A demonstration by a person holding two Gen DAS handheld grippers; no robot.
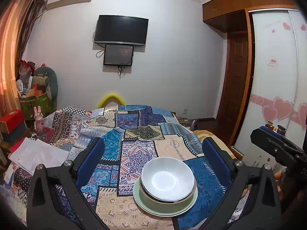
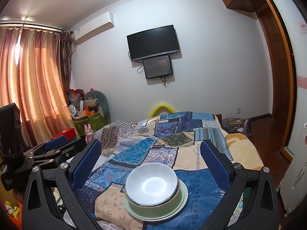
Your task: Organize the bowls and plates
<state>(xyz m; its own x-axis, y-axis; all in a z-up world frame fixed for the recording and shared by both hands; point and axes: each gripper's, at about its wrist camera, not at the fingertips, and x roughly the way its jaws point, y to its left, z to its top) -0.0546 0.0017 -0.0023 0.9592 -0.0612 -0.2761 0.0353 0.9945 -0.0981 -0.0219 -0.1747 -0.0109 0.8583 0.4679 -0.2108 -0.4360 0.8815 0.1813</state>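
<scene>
**On the patchwork bedspread: nested stack, both grippers empty**

Between the blue pads of the left gripper (image 1: pixel 153 161) sits the stack: white bowl (image 1: pixel 167 179) nested in a green bowl (image 1: pixel 167 201), both on a pale green plate (image 1: pixel 140 199). Stack rests on the patchwork bedspread (image 1: pixel 134 134), touching neither pad.

- Left gripper: jaws spread wide, holding nothing.
- Right gripper (image 2: pixel 151 163): also spread wide, empty, stack at its 6 o'clock.

Handling, my read:
- Looks like glazed ceramic: rigid, slick, chips easily, moderately heavy as a stack.
- Soft bedding underneath, so the stack can tilt if pushed sideways.
- Take the white bowl by its rim at 3 or 9 o'clock, one pad inside, one outside. Lift straight up to clear the green bowl.
- Plate rim is thin and low; pinch it last, once the bowls are off.
</scene>
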